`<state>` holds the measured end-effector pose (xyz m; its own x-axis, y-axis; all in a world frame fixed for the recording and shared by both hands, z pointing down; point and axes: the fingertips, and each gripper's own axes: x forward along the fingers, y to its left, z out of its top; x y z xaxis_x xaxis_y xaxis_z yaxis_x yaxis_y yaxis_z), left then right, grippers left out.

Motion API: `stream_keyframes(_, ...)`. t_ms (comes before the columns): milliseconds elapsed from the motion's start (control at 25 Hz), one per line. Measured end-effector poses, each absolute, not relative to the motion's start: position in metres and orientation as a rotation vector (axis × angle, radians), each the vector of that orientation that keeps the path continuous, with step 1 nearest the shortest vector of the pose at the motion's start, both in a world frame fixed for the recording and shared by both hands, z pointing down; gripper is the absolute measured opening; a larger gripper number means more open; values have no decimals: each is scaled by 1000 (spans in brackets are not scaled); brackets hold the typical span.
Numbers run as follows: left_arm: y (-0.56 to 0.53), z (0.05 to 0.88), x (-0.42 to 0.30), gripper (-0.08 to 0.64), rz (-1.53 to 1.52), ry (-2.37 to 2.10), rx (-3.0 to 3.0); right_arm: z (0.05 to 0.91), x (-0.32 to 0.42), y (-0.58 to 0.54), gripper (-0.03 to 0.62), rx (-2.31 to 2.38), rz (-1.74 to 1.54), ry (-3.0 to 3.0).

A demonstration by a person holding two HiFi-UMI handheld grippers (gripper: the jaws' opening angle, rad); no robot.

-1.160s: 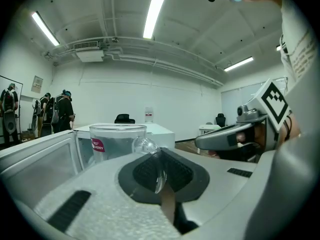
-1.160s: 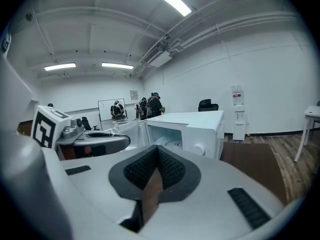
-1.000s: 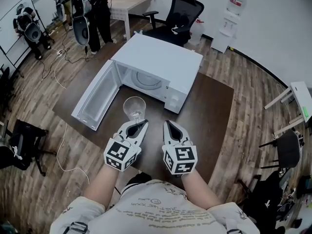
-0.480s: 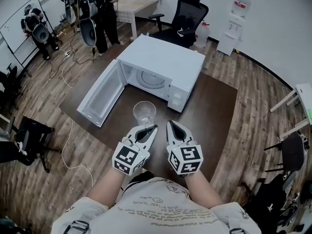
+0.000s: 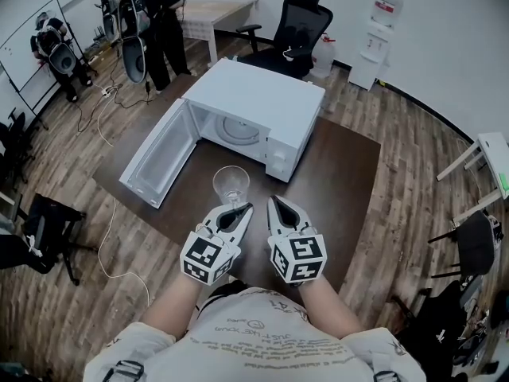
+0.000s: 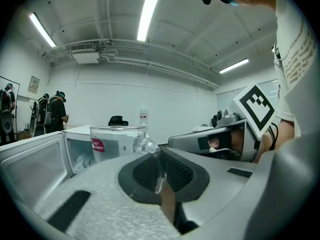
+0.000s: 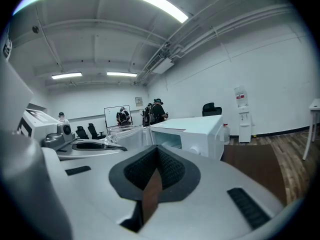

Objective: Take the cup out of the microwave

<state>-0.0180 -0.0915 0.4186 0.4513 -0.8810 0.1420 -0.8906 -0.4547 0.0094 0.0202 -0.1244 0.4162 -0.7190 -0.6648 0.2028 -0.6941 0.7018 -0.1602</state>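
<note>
Head view shows the clear glass cup (image 5: 231, 184) already outside the microwave (image 5: 266, 94). It sits over the dark table (image 5: 342, 173), just in front of the empty cavity and beside the swung-open door (image 5: 155, 156). I have it in the left gripper (image 5: 241, 210), whose jaws are closed on the cup's handle (image 6: 151, 156). That grip keeps the bowl out ahead of the tips and upright, so I judge nothing would spill. The right gripper (image 5: 273, 203) sits just beside the left, jaws pressed together on nothing. I read it as parked there, out of the way, since the door is already open and one hand can carry the cup. From above I cannot see how the glass is pinched. The left gripper view settles that, with the handle sandwiched between the dark pads and the cup rim standing level in front of the white box. What neither gripper view gives me is the layout, and only the head view shows the bare turntable (image 5: 238, 126) inside, so the oven holds nothing more. No view shows whether the cup's base touches the table or hangs above it. By my judgement the removal is nearly done, and what's left is a clear spot on the tabletop for setting it down.
</note>
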Motion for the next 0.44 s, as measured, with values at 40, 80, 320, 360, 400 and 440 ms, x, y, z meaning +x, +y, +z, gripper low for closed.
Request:
stream_keyframes(40, -92, 419, -18, 12, 178, -1597, 2601, 417, 21, -124, 12, 1114, 340, -2776)
stream_keyframes(80, -92, 420, -17, 12, 179, -1600, 2597, 417, 22, -123, 12, 1113, 339, -2776)
stream_keyframes(320, -96, 419, -16, 12, 174, -1613, 2583, 419, 26, -124, 12, 1107, 337, -2771)
stream_keyframes(360, -96, 419, -16, 12, 174, -1616, 2583, 419, 26, -124, 14, 1106, 337, -2770)
stream_keyframes(400, -96, 420, -16, 12, 176, -1619, 2583, 419, 26, -124, 14, 1106, 337, -2769)
stream_keyframes(440, -97, 420, -16, 12, 177, -1621, 2582, 419, 26, -124, 12, 1105, 337, -2768)
